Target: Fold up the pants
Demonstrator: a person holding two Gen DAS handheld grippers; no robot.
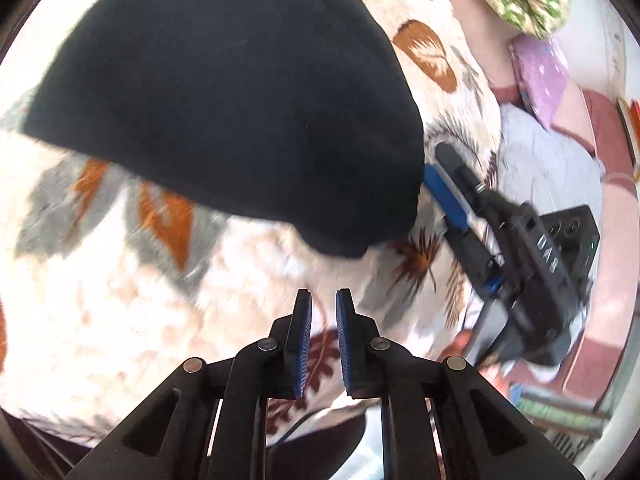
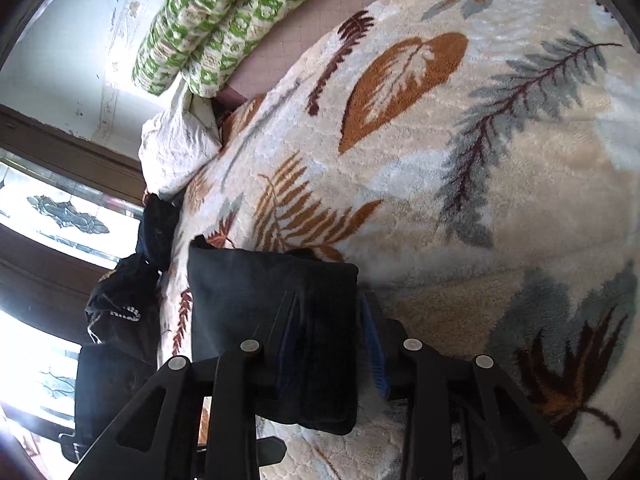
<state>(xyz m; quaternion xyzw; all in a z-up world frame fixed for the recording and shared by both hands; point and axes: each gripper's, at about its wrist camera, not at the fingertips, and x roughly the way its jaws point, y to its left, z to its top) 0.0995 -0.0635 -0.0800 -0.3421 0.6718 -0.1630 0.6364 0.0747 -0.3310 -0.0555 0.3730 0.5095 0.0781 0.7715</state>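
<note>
The black pants (image 1: 224,100) lie folded into a thick pad on the leaf-patterned blanket (image 1: 100,320). My left gripper (image 1: 323,300) hovers over the blanket just short of the pants' near edge, shut, with only a narrow slit between its blue pads and nothing in it. My right gripper (image 1: 436,160) meets the pants' right edge. In the right wrist view the folded pants (image 2: 272,292) sit between the fingers of the right gripper (image 2: 330,298). The right pad (image 2: 374,344) stands a little clear of the cloth, and the left finger lies over the fabric.
A rolled green-and-white quilt (image 2: 224,28) and a white pillow (image 2: 176,152) lie at the head of the bed. Dark clothes (image 2: 132,280) are heaped at the bed's edge by a window. A purple cushion (image 1: 540,72) sits beyond the right gripper.
</note>
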